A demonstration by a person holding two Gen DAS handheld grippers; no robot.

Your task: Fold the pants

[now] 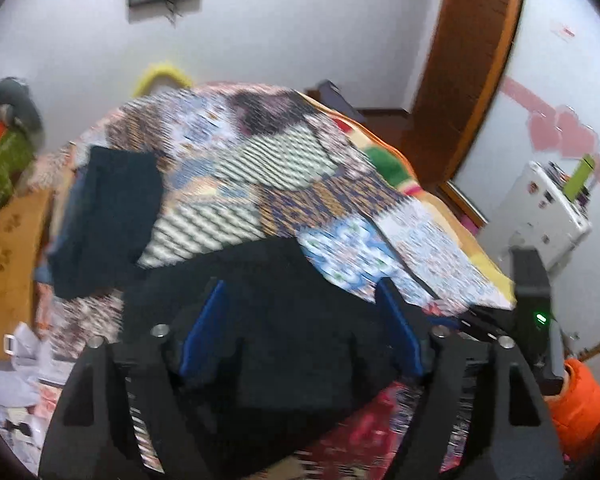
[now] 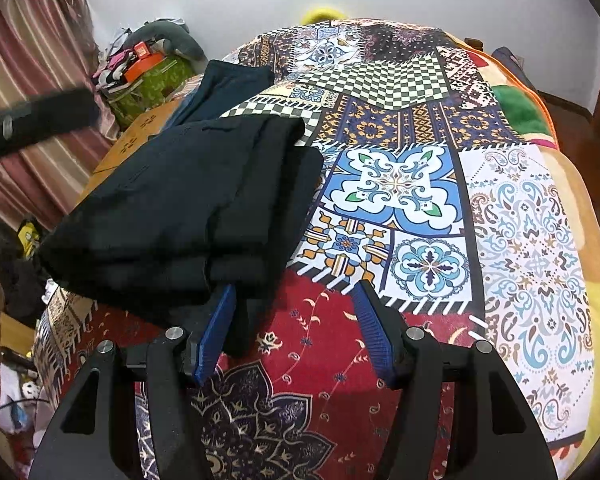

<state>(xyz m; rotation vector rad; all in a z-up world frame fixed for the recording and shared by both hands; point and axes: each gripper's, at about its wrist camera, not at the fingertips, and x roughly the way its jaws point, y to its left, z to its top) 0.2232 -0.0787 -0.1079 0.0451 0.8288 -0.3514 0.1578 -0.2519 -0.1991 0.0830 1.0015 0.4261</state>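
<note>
The folded black pants [image 2: 188, 216] lie on the bed [image 2: 520, 240], ahead and to the left of the right tongs [image 2: 296, 292]. Their long axis runs from just off those tongs' left pad away up-left, toward a second, darker folded garment [image 2: 228, 84] farther up the bed. The near edge of the pants reaches that left pad, but the gap between the two pads holds only bedspread, so the right tongs stand spread and hold nothing.

In the blurred left wrist view, the left tongs [image 1: 300, 292] are also spread, directly over the black cloth [image 1: 284, 320]. It fills the space between the pads, yet neither pad seems to press it. The left tongs are therefore the nearer pair for any further fold or tidy.

Count: one pair of black pants being worked, one other folded garment [image 1: 108, 216], two tongs.
</note>
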